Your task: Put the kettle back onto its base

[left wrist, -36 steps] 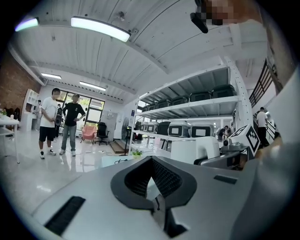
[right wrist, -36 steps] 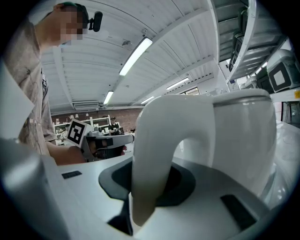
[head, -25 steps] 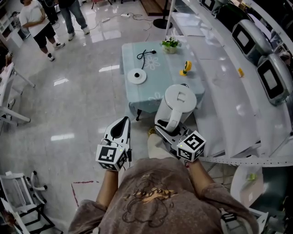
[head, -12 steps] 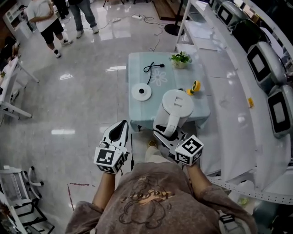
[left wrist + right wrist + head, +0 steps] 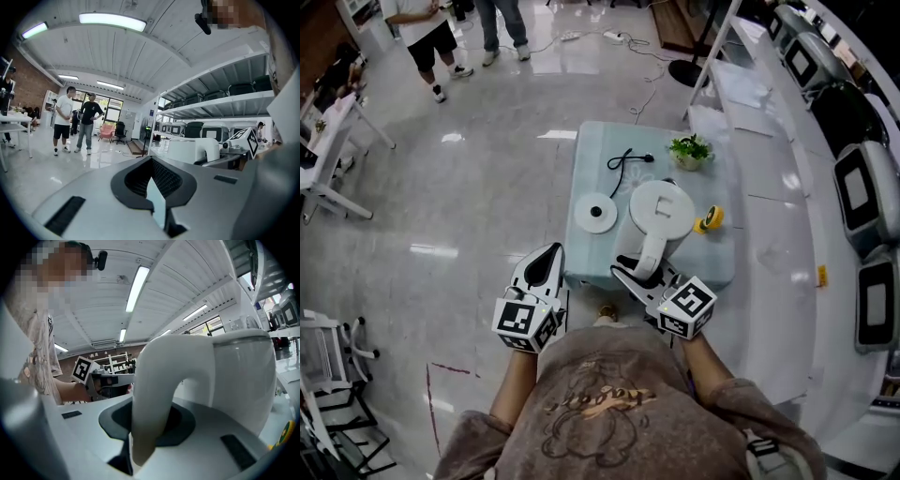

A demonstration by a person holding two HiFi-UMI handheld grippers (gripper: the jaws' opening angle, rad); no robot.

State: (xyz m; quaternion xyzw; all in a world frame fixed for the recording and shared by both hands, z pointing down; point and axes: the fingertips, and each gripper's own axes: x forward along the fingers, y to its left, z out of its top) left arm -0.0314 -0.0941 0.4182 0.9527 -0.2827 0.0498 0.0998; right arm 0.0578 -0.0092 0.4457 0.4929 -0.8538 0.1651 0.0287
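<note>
- A person, seen from above, holds a hand-held gripper in each hand and stands at the near edge of a small counter (image 5: 705, 261) with a pale blue cloth.
- The right hand-held gripper (image 5: 636, 270) points roughly level towards the counter. Its jaws are clamped on the curved white handle (image 5: 154, 394) of a white electric kettle (image 5: 662, 208).
- The kettle is upright with its lid on. It is held over the right half of the counter, not on its base.
- The round white base (image 5: 598, 213) lies flat and bare on the counter, just to the left of the kettle. A black power cord (image 5: 623, 167) lies curled beyond it.
- The left hand-held gripper (image 5: 548, 261) hangs short of the counter's near-left corner, over the glossy floor (image 5: 441, 206). Its jaws meet at the tips, leaving only a thin slit behind them, and nothing is between them.
- A small potted plant (image 5: 691, 150) stands near the far right corner of the counter. A yellow roll of tape (image 5: 708, 221) sits just right of the kettle.
- White shelving (image 5: 862, 187) holding boxy appliances runs along the right side.
- Other people (image 5: 427, 37) stand well away, at the far left of the room.
</note>
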